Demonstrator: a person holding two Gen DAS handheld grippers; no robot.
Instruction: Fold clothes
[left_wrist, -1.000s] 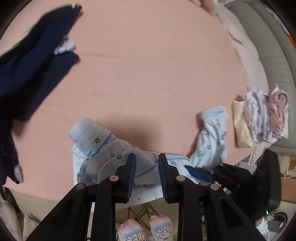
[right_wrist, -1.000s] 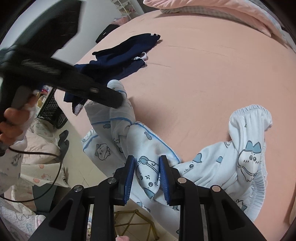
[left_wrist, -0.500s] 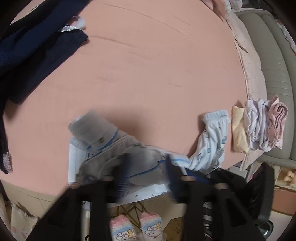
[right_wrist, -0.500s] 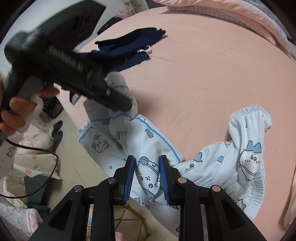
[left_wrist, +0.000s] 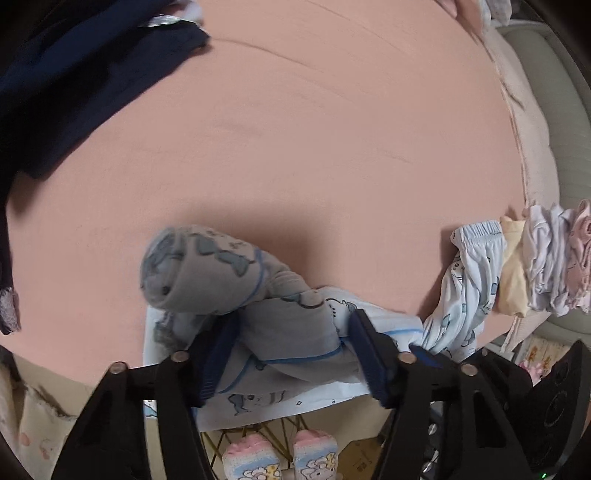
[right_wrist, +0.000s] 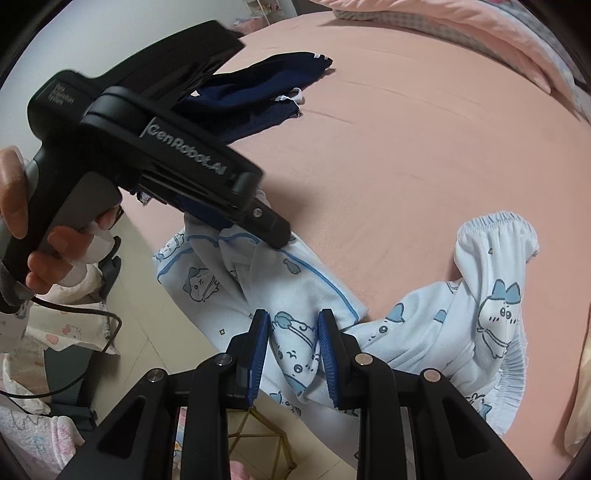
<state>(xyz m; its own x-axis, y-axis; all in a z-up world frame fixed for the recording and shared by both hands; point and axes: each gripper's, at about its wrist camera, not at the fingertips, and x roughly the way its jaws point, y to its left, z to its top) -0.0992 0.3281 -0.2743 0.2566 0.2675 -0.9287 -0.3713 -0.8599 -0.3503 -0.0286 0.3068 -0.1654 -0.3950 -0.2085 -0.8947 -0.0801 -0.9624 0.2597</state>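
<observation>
Pale-blue cartoon-print pyjama garment (right_wrist: 295, 291) lies bunched at near edge of pink bed sheet (left_wrist: 314, 129). Change: left claw (left_wrist: 291, 354), pinched narrow a second ago, now wider and lower, jaws closing around bunched fabric, likely regrasp. Right claw (right_wrist: 293, 354) clamps fold, unchanged. Count: two claws, one dark navy garment (right_wrist: 258, 96), one small folded pile (left_wrist: 546, 258).

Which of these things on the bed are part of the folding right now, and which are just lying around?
In the job:
- pyjamas, light blue cartoon print
- right tongs, clamped on them
- left tongs, closing round a bunched part

Lying about:
- navy garment
- clothes pile at bed's edge
- pink bedding
- bed
</observation>
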